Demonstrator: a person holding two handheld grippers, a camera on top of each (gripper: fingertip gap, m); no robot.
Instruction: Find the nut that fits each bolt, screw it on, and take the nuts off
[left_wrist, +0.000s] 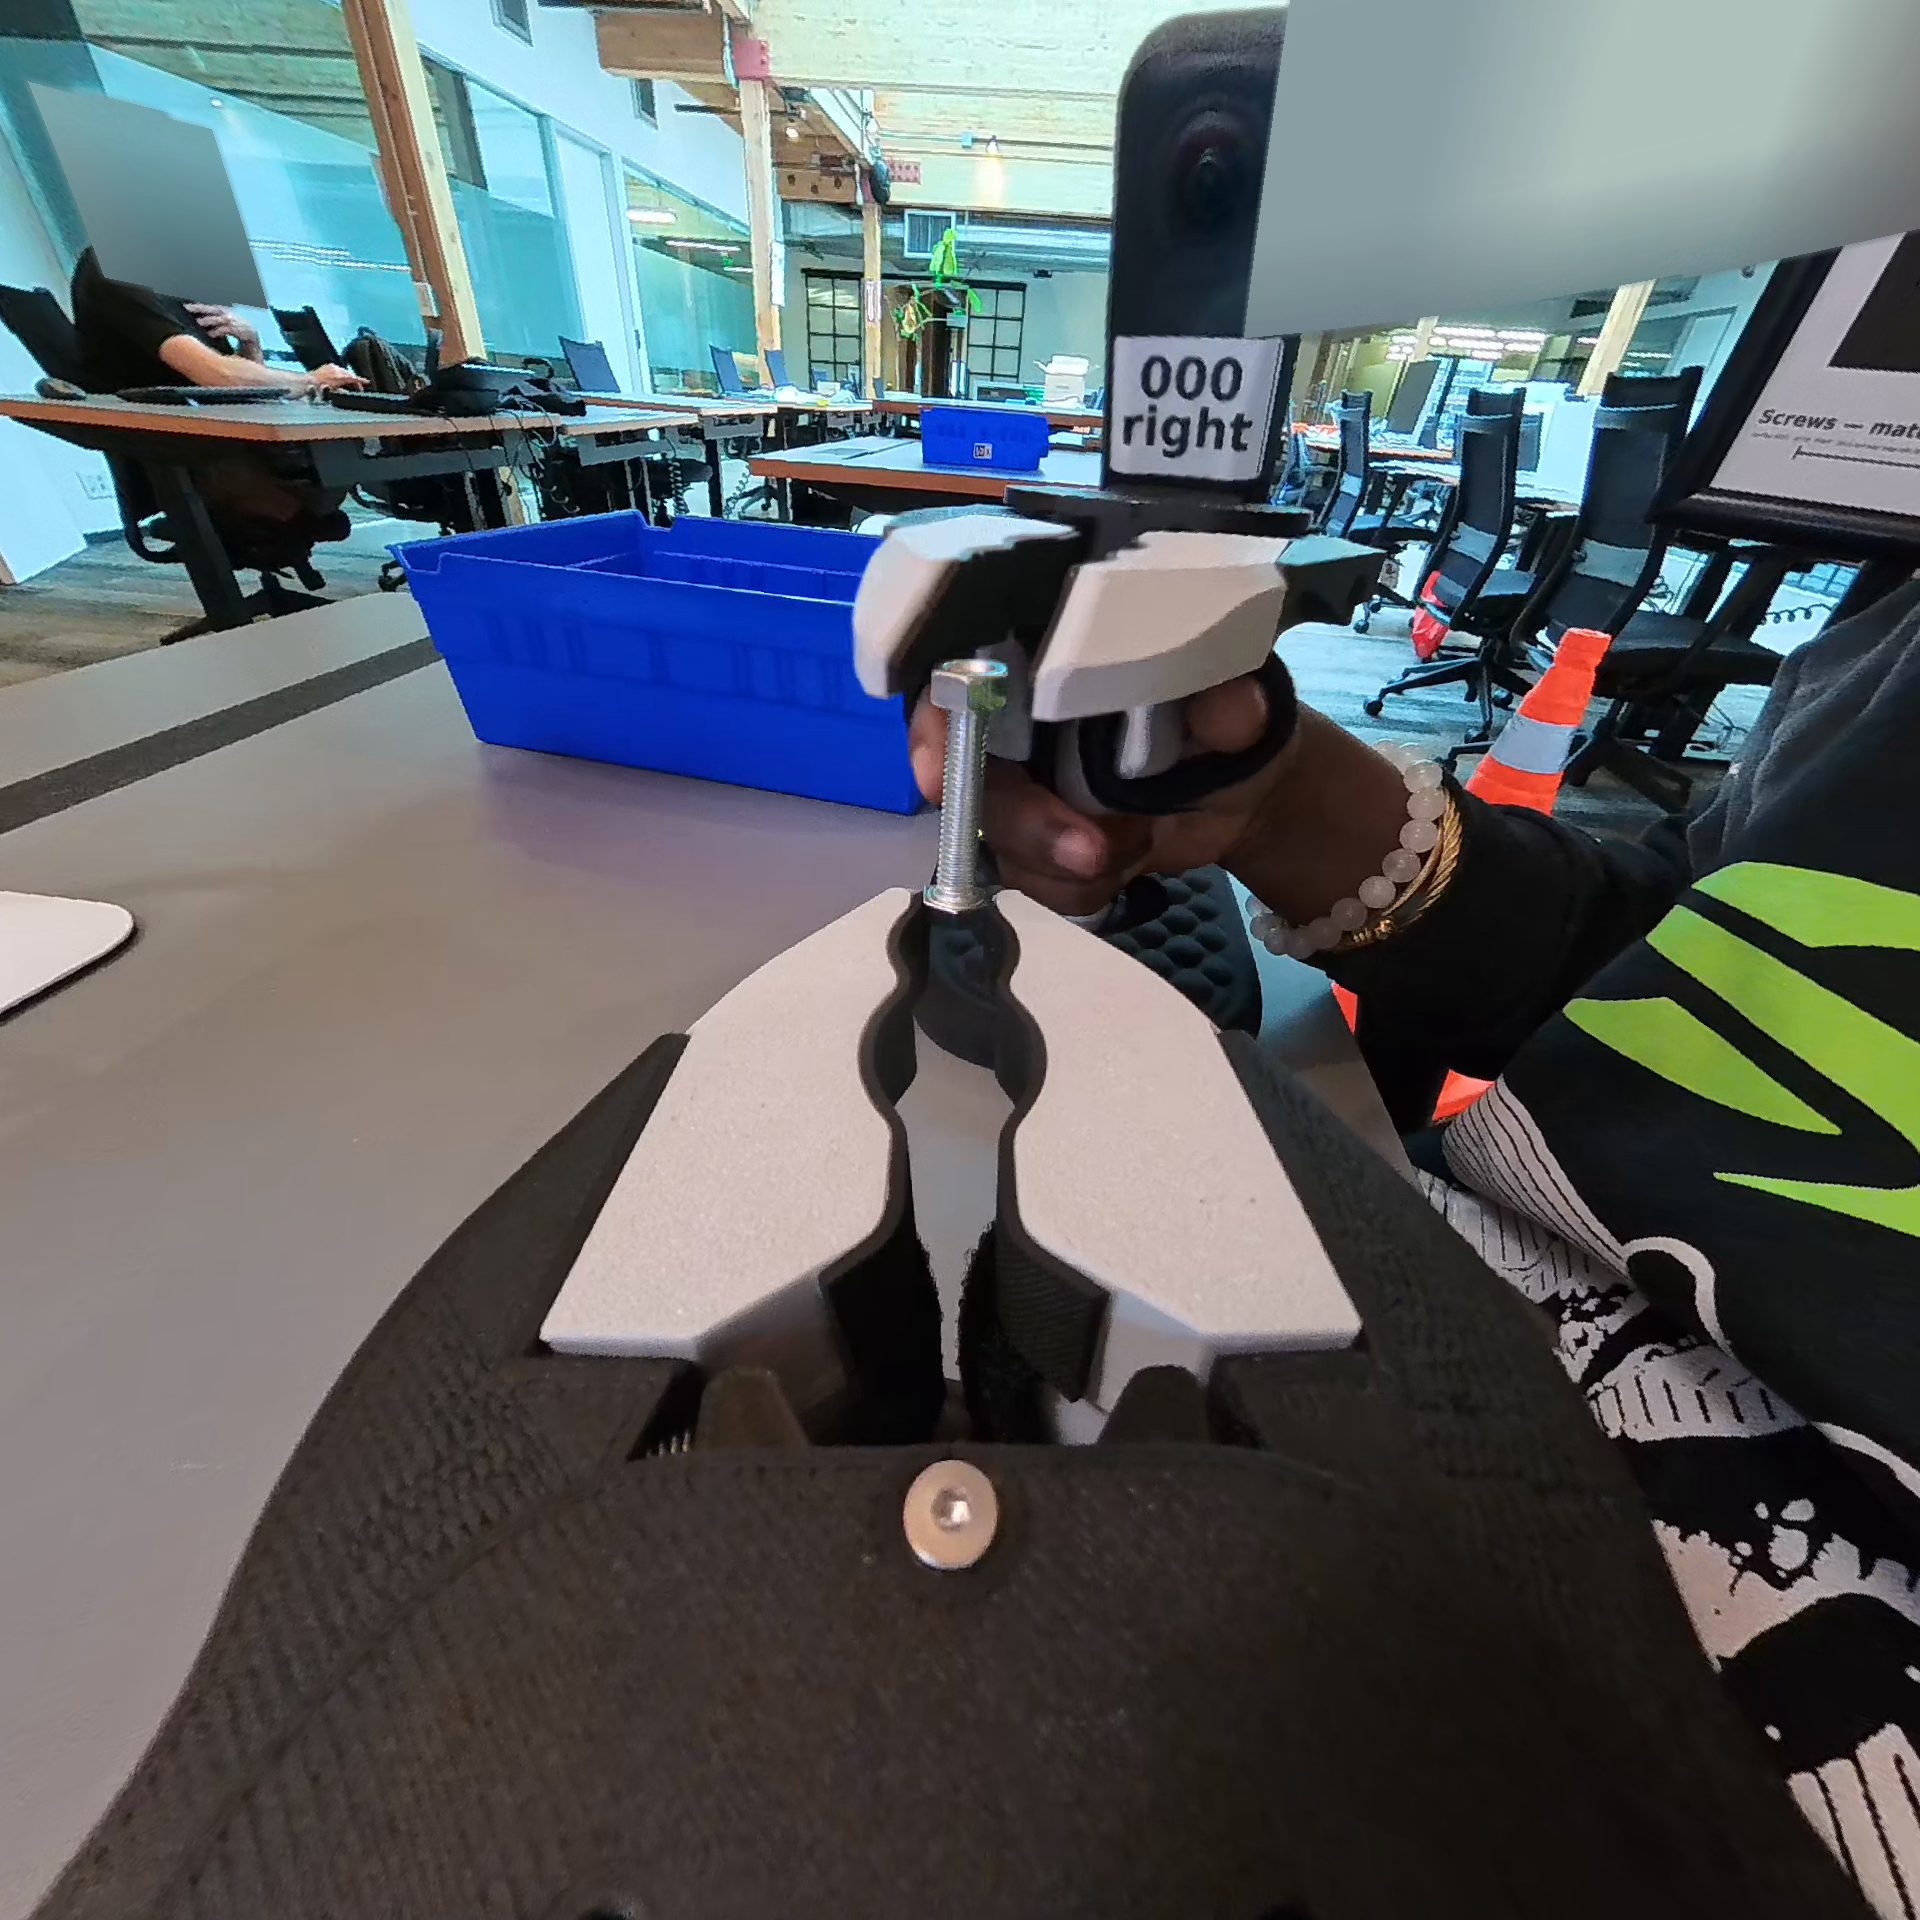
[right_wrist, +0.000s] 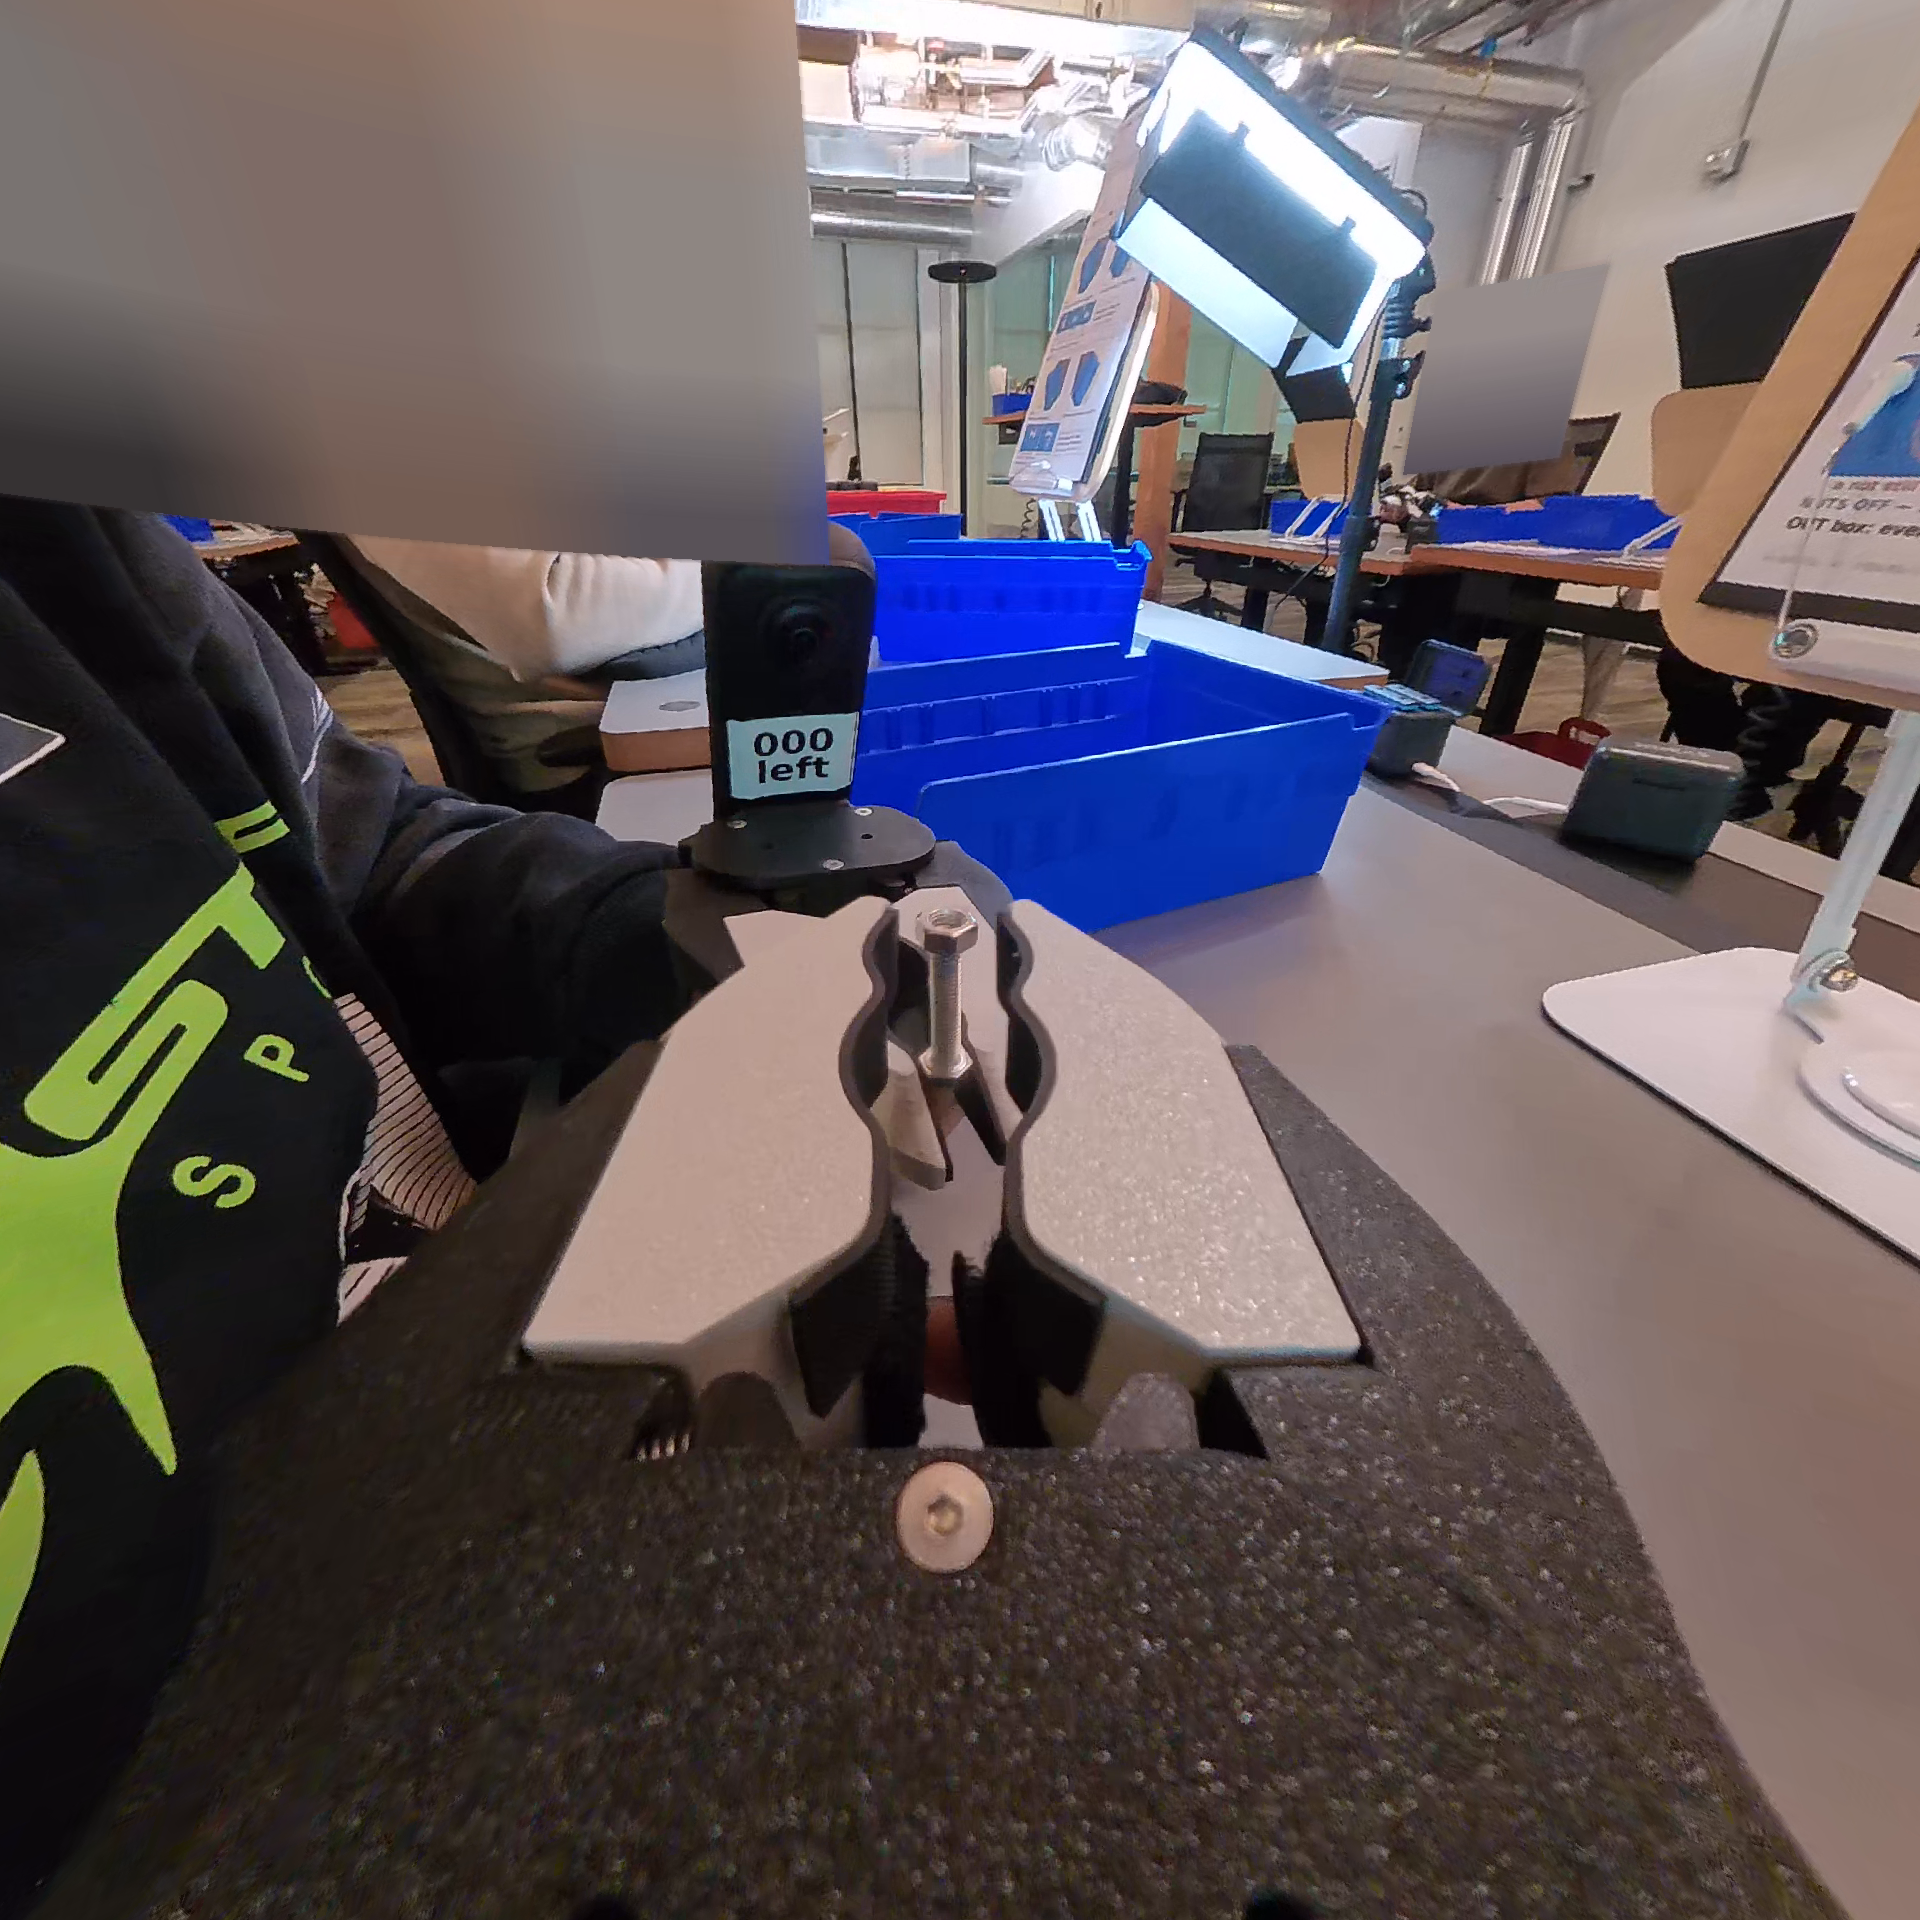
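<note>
A silver bolt (left_wrist: 961, 779) stands upright in the air above the grey table (left_wrist: 312, 1039), head up, with a nut (left_wrist: 954, 894) at its lower end. My left gripper (left_wrist: 956, 902) is shut on the nut at its fingertips. My right gripper (left_wrist: 997, 665) faces it from beyond and grips the bolt's hex head. In the right wrist view, the bolt (right_wrist: 943, 997) shows in the gap between the right gripper's (right_wrist: 945, 920) fingers. The nut (right_wrist: 943, 1062) is below it, and the left gripper's fingertips (right_wrist: 920, 1132) hold it from the far side.
A blue bin (left_wrist: 665, 644) stands on the table behind the grippers, and several blue bins (right_wrist: 1122, 790) show in the right wrist view. A white stand base (right_wrist: 1714, 1049) and a small dark case (right_wrist: 1652, 795) sit on the right. An orange cone (left_wrist: 1538, 727) stands on the floor. My hands' fingertips stand some 5 centimeters from each other.
</note>
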